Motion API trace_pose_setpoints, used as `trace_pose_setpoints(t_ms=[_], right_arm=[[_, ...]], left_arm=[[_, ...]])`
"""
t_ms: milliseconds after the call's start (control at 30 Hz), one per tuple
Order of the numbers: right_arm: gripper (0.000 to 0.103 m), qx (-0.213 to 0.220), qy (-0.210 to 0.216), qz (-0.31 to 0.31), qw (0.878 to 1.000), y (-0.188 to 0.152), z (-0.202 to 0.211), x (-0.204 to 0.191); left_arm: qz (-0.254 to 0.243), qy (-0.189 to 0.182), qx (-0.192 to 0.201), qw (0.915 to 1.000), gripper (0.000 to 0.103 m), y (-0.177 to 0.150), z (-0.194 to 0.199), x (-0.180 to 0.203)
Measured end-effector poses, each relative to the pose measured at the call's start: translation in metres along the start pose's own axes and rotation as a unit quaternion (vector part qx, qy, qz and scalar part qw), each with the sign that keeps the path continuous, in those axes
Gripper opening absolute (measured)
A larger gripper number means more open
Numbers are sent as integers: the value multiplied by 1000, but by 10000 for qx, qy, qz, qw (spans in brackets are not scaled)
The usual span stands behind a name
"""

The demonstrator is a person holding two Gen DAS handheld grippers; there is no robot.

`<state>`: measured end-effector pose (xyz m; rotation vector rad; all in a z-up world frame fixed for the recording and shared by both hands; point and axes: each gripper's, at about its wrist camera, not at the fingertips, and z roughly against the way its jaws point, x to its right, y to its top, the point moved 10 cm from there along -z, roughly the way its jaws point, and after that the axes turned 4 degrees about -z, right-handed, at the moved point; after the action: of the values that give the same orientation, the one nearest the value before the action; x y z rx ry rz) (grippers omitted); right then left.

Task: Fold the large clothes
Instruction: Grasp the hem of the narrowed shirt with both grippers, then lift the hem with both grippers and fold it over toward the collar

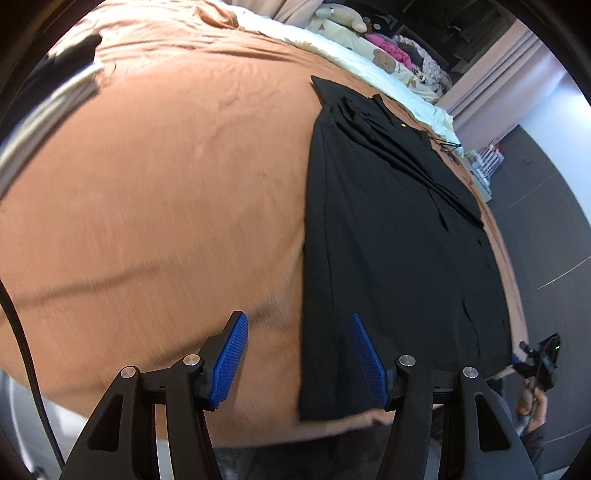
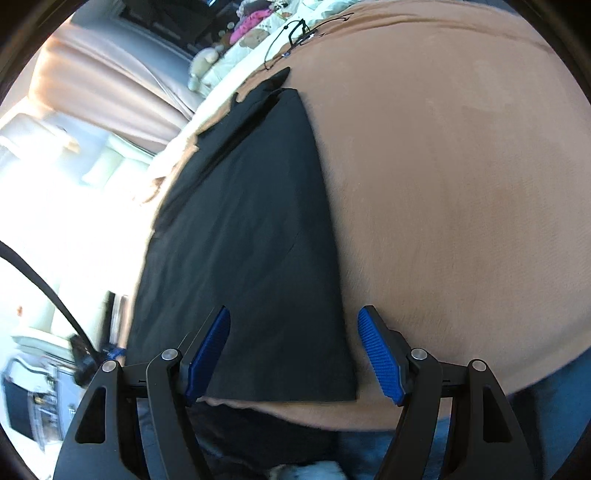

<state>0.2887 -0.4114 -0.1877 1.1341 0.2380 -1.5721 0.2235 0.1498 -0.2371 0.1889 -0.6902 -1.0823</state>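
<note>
Bed with orange-brown sheet (image 1: 166, 184); black garment (image 1: 388, 240) lies flat, folded lengthwise, near the bed's edge. Left hand-held gripper (image 1: 299, 354) and right hand-held gripper (image 2: 293, 354) both released, hovering over the garment's near hem.

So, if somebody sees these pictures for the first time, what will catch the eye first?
First the long black garment, lying flat on the orange-brown bed cover and running from the near edge toward the far side. Next the blue pads of the left gripper and right gripper, both open and empty, each over a near corner of the garment. At the back, the soft toys on a cream blanket.
</note>
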Motion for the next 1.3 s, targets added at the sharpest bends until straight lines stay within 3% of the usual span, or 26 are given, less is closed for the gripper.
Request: trace_pose_setpoints(t_ms=[333, 500, 600, 667, 733, 833, 933, 1067, 1300], right_arm=[[70, 277, 901, -567, 9939, -11, -4, 5], [68, 463, 890, -668, 9927, -12, -30, 3], [59, 571, 560, -720, 9942, -7, -42, 2], [41, 575, 295, -715, 9953, -4, -47, 2], [25, 563, 285, -729, 9953, -4, -53, -4], [4, 605, 132, -752, 9952, -5, -51, -5], [0, 762, 179, -883, 9930, -5, -40, -14], [0, 1099, 379, -627, 9912, -6, -21, -44], [0, 1227, 599, -99, 9906, -26, 7, -104]], left_arm=[[857, -1000, -114, 9912, 56, -27, -13, 17], [824, -871, -90, 9927, 53, -15, -28, 25], [802, -797, -74, 9936, 44, -9, -33, 27], [774, -724, -113, 9943, 28, -8, -35, 27], [758, -675, -134, 9947, 19, -9, -34, 28], [750, -701, 63, 9947, 15, -7, -24, 26], [789, -859, 327, 9926, 5, 0, -6, 27], [724, -946, 554, 9913, 3, 10, 17, 32], [723, -1071, 944, 9871, 3, 20, 64, 35]])
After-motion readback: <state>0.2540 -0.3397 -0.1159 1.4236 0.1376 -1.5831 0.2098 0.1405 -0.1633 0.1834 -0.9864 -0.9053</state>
